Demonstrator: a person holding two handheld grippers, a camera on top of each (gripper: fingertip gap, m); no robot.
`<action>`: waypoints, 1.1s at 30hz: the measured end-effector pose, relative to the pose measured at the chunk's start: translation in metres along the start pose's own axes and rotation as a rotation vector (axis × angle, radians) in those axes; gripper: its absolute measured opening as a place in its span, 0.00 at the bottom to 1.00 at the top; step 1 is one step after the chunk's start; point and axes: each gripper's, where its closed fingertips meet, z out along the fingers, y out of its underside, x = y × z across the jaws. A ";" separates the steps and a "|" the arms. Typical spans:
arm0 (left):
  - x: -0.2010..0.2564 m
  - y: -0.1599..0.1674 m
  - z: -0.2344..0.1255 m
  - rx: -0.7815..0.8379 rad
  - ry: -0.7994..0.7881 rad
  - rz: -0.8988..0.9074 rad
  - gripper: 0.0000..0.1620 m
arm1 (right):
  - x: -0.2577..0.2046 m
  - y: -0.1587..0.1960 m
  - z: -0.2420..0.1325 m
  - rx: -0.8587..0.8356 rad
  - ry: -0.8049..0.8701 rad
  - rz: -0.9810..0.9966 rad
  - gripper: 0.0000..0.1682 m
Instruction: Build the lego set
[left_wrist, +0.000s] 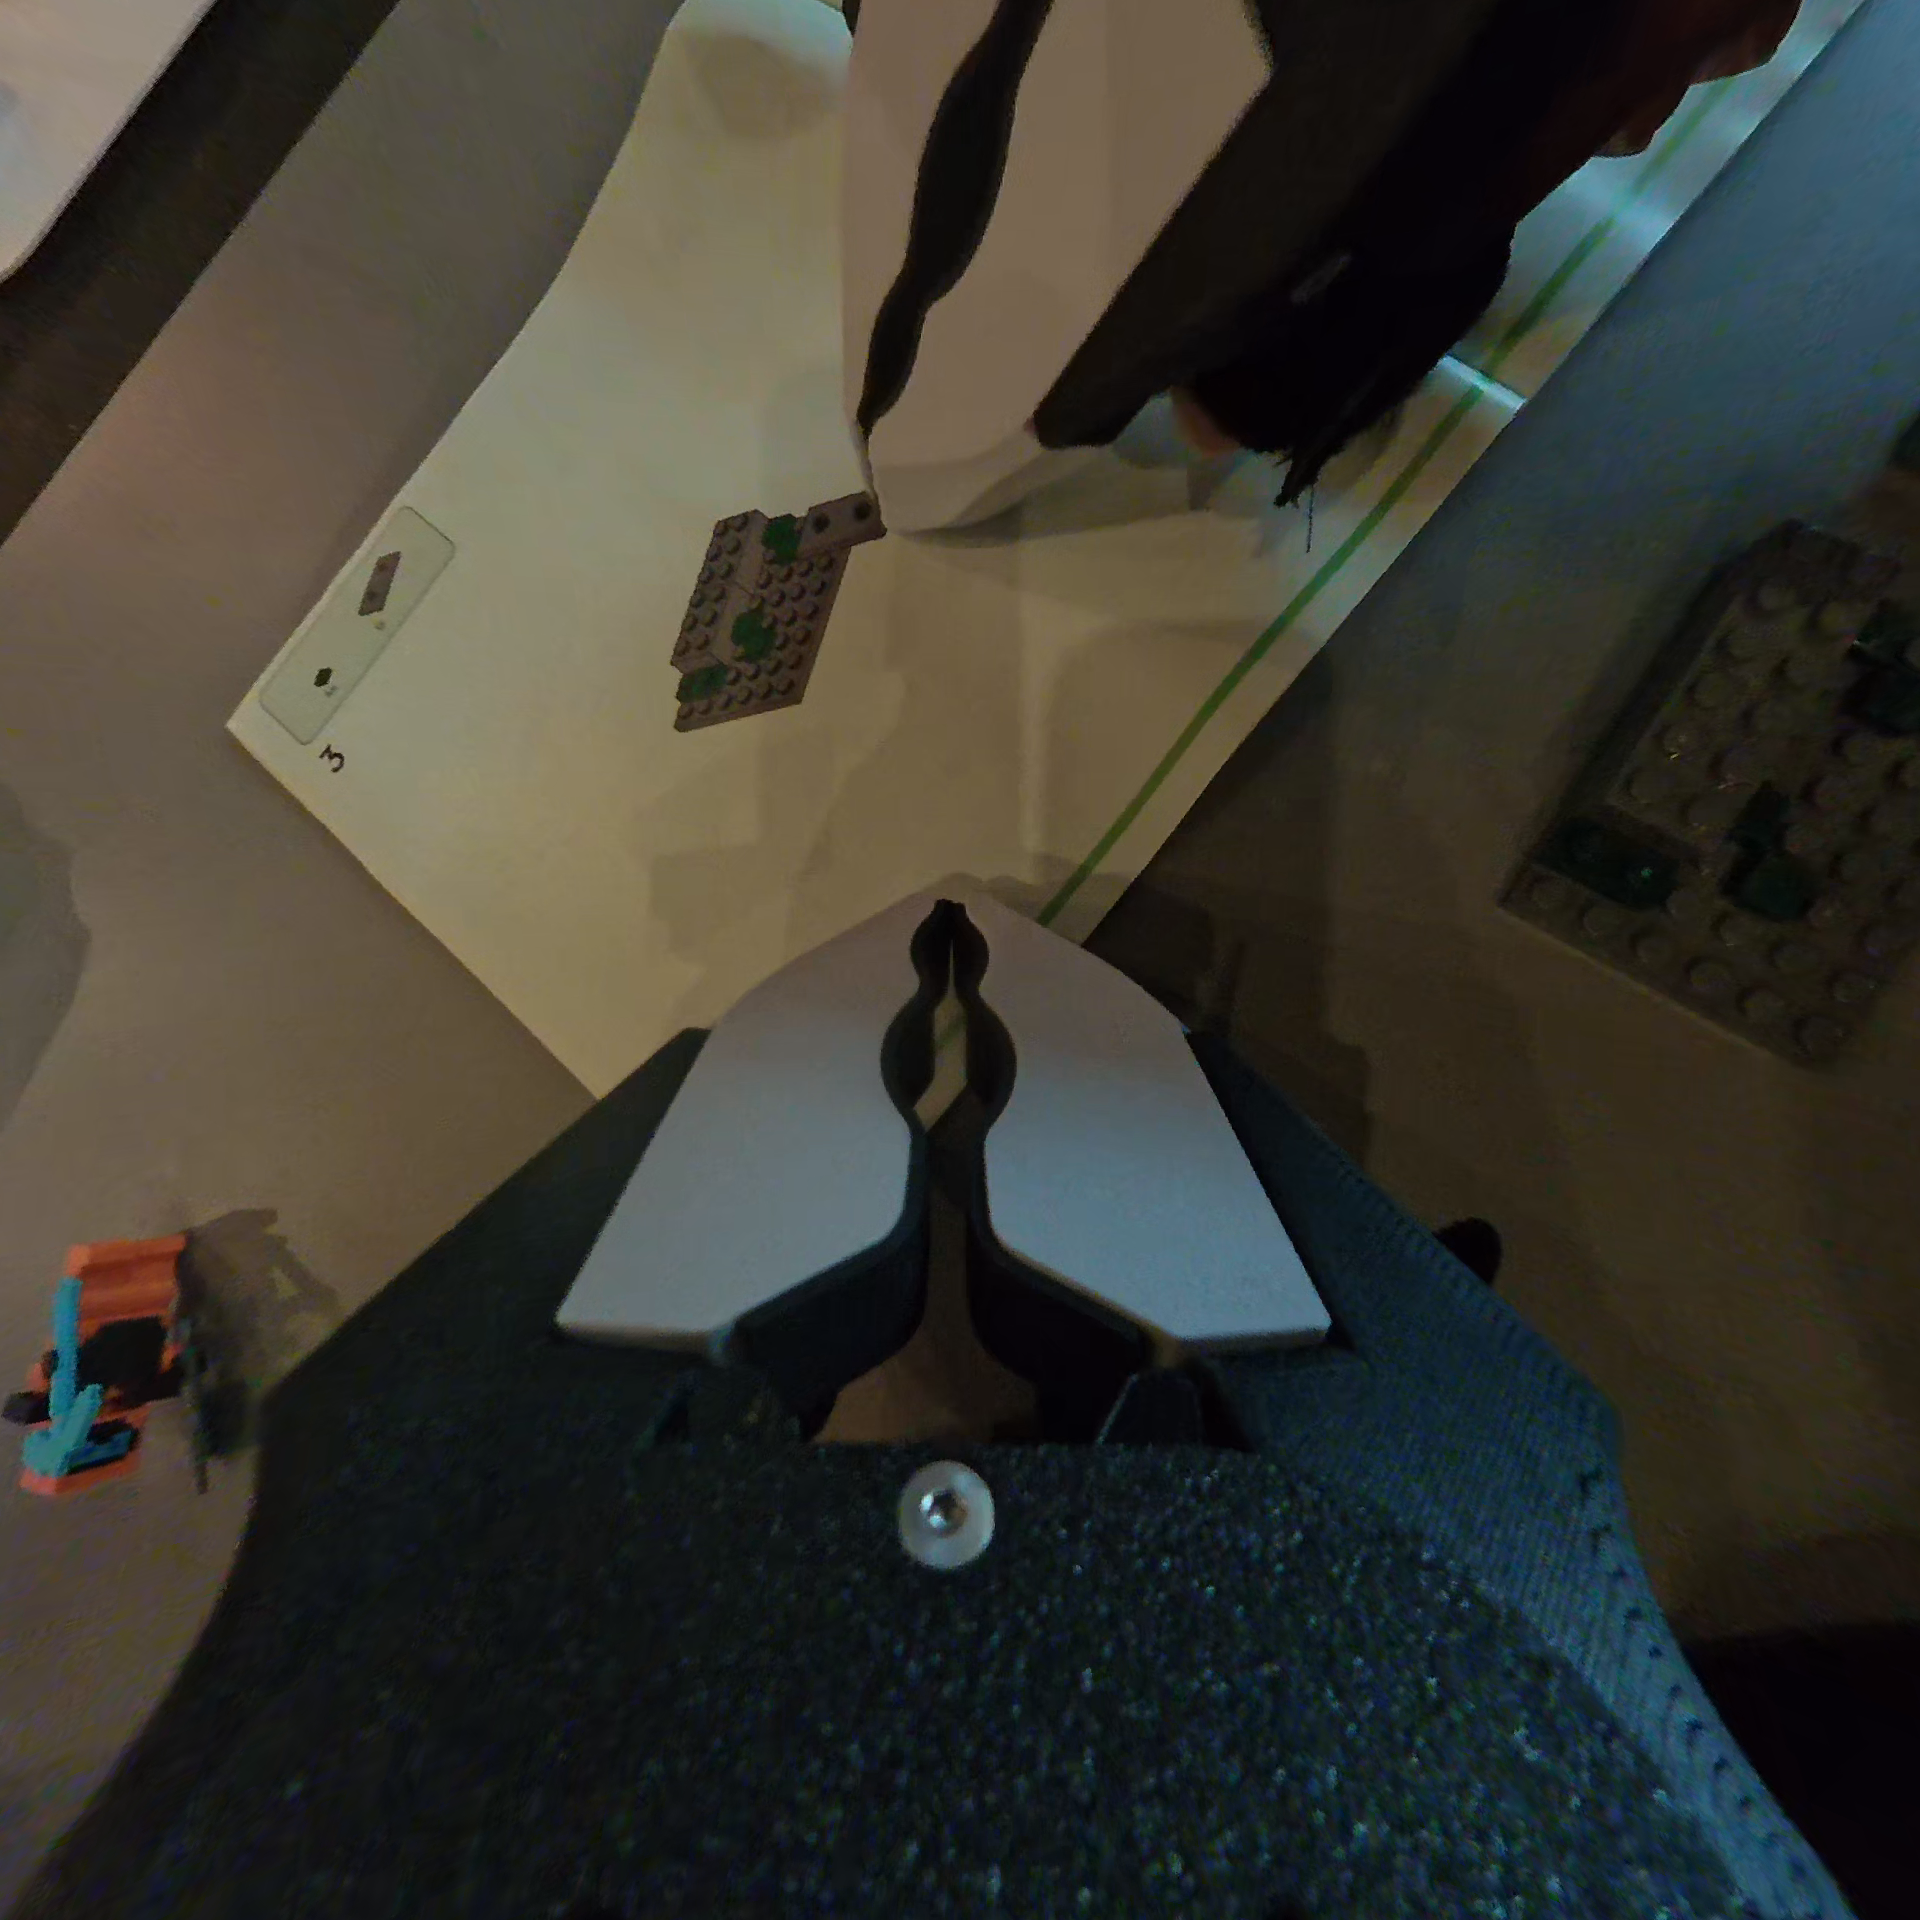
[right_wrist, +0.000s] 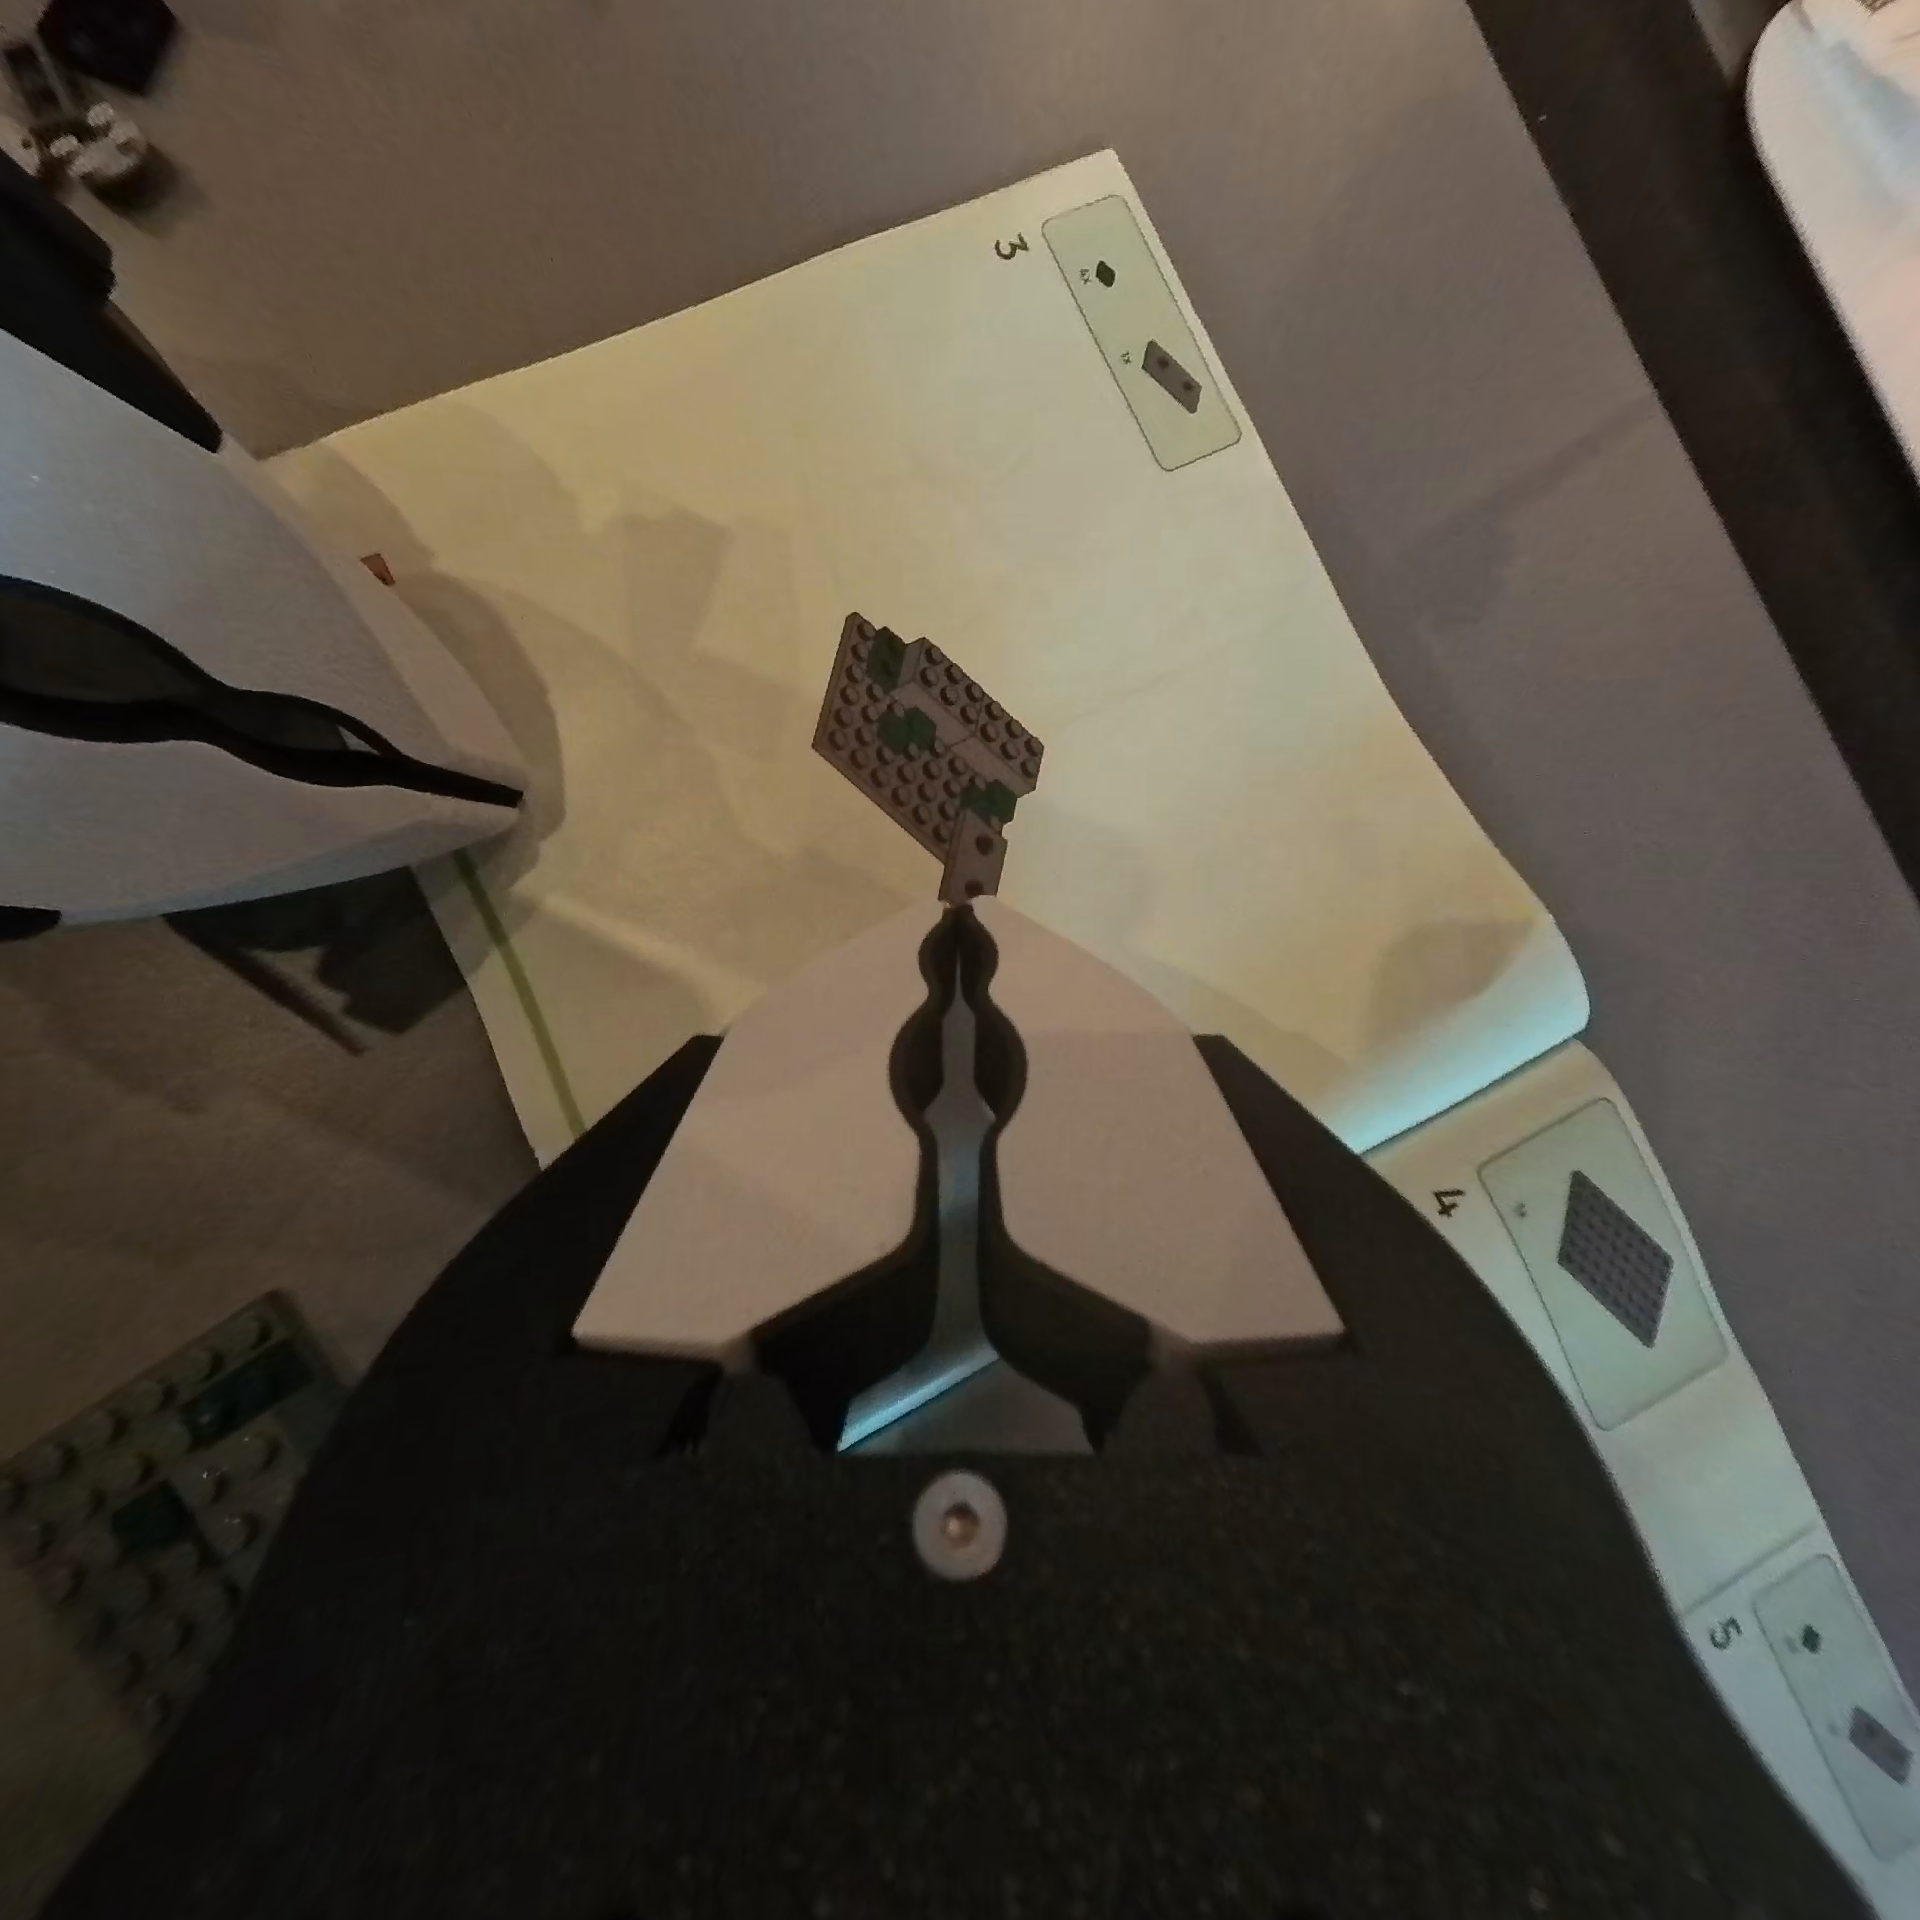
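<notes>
An open instruction booklet (left_wrist: 582, 665) lies on the grey table, and its page (right_wrist: 1039, 582) curls up at the far side. A grey Lego baseplate (left_wrist: 1745, 810) with dark green pieces lies beside the booklet; it also shows in the right wrist view (right_wrist: 135, 1496). My left gripper (left_wrist: 948, 909) is shut and empty, with its tip at the booklet's green-lined edge. My right gripper (right_wrist: 961, 909) is shut, its tip against the page at the printed model picture. I cannot tell if it pinches paper. Each gripper shows in the other's view: the right (left_wrist: 868, 436), the left (right_wrist: 509, 800).
A small orange, black and teal Lego build (left_wrist: 94, 1361) stands on the table to the left. Small dark and white pieces (right_wrist: 94, 145) lie at the far corner. A dark table edge (right_wrist: 1662, 312) runs along one side. Lower booklet pages (right_wrist: 1600, 1278) stick out. Left tips to right tips: about 8 cm.
</notes>
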 end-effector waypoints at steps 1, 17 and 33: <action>0.000 0.000 0.000 0.000 0.001 0.000 0.00 | 0.000 0.000 0.000 0.001 0.000 -0.002 0.00; 0.000 0.001 -0.001 0.006 0.008 -0.006 0.00 | 0.000 0.000 0.000 0.016 0.028 -0.030 0.00; 0.000 0.001 -0.001 0.007 -0.001 0.003 0.00 | -0.006 -0.011 -0.025 0.084 0.062 -0.062 0.00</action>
